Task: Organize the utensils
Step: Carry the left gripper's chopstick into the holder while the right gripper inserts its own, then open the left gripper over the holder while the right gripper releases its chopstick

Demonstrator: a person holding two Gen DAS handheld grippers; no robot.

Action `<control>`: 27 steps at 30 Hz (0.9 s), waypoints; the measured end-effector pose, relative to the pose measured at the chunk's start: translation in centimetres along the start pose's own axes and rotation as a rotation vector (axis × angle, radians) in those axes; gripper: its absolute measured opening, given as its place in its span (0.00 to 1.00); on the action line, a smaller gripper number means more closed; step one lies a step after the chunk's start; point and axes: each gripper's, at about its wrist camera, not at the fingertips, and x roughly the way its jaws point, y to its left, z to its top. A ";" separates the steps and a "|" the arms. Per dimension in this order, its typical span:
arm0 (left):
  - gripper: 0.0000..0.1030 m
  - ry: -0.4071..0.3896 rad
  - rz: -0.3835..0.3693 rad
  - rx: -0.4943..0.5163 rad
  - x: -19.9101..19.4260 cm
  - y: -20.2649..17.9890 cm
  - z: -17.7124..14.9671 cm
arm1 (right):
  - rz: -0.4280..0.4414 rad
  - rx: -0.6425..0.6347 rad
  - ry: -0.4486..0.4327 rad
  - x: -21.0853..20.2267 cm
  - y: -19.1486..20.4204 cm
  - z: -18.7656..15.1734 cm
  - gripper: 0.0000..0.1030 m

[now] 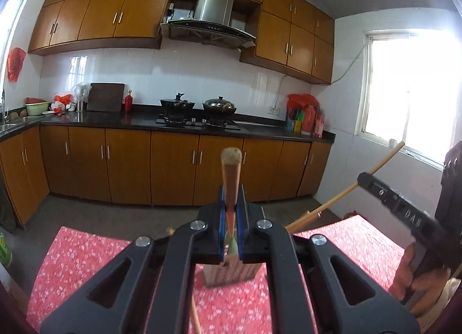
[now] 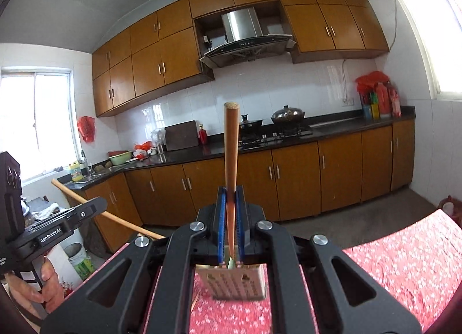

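Each gripper, left (image 1: 231, 212) and right (image 2: 230, 212), is clamped on an upright chopstick (image 1: 231, 178) above what seems a blurred wooden holder (image 2: 232, 283); next, lowering the tips into it.

A red floral tablecloth (image 1: 86, 261) is covering the table in the foreground. Behind it, orange-brown wooden cabinets (image 1: 173, 166) are running under a black stone countertop (image 1: 115, 120), where two dark lidded pots (image 2: 287, 114) are sitting on the gas stove. A steel range hood (image 2: 245, 36) is hanging above.
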 end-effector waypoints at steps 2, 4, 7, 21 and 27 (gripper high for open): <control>0.07 0.013 0.018 0.015 1.4 -0.6 0.1 | -0.020 -0.018 0.008 1.6 0.1 -0.2 0.07; 0.07 0.043 0.021 0.025 3.1 -0.9 -0.2 | -0.032 -0.026 0.037 3.3 0.2 -0.6 0.07; 0.07 0.087 0.018 0.040 5.1 -1.2 -1.2 | -0.040 -0.028 0.104 5.5 0.4 -1.8 0.07; 0.13 0.173 0.033 0.027 8.8 -0.2 -3.6 | -0.049 -0.037 0.180 6.8 1.2 -3.2 0.29; 0.19 0.129 0.052 0.001 6.4 1.0 -3.3 | -0.062 -0.024 0.123 4.1 0.6 -2.1 0.30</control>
